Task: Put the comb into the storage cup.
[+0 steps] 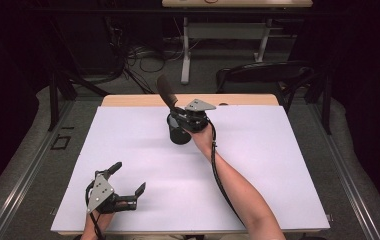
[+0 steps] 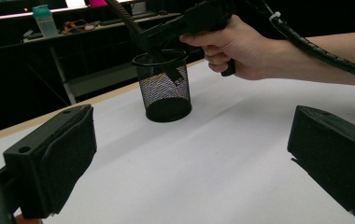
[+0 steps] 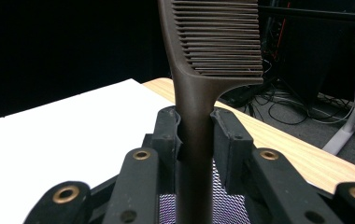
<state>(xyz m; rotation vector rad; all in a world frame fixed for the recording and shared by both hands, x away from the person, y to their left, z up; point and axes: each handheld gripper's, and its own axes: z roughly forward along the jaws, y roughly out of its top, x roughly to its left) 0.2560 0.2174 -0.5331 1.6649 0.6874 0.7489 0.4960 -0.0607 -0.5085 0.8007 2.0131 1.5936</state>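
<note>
- While the right gripper (image 3: 195, 135) pinches the comb (image 3: 203, 70) by its handle at mid-frame, over the mesh cup (image 1: 179, 134), lowering it straight would likely keep the handle off the rim.
- Lower left, the left gripper (image 1: 127, 186) rests spread and empty.
- No readable writing anywhere.

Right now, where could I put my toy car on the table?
Plenty of bare white table: right of the mesh cup, or between the cup and the left gripper. Avoid the cup, where the right gripper holds a comb.
</note>
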